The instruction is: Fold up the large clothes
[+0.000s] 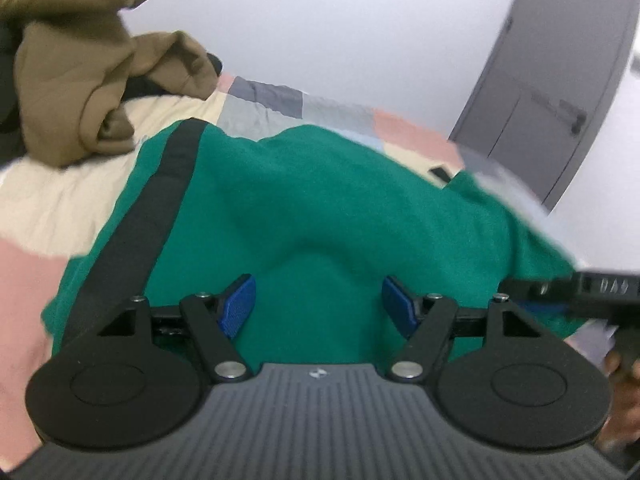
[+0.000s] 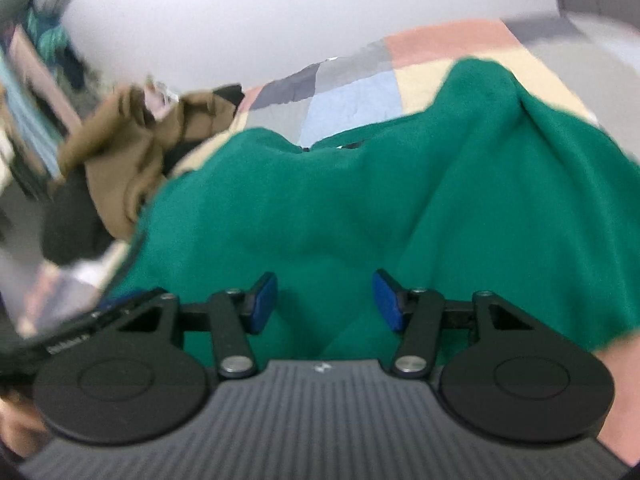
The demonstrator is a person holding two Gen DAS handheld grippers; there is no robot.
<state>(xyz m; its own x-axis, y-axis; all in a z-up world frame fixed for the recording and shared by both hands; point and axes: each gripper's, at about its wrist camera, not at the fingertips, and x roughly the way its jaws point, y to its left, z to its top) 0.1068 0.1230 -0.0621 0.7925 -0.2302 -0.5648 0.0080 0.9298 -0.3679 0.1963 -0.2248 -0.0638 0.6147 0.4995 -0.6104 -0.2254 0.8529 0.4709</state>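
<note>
A large green garment (image 1: 320,200) with a black stripe (image 1: 152,208) along its left side lies spread on the bed; it also fills the right wrist view (image 2: 360,208). My left gripper (image 1: 319,306) is open, its blue pads just above the near edge of the green cloth. My right gripper (image 2: 325,300) is open too, over the same near edge. The right gripper's black body (image 1: 600,292) shows at the right of the left wrist view, and the left gripper's body (image 2: 80,336) at the left of the right wrist view.
A crumpled brown garment (image 1: 92,72) lies at the far left of the bed, also in the right wrist view (image 2: 132,152). The bed has a patchwork cover (image 1: 280,100) of pink, cream, blue and grey. A grey door (image 1: 560,80) stands at the right.
</note>
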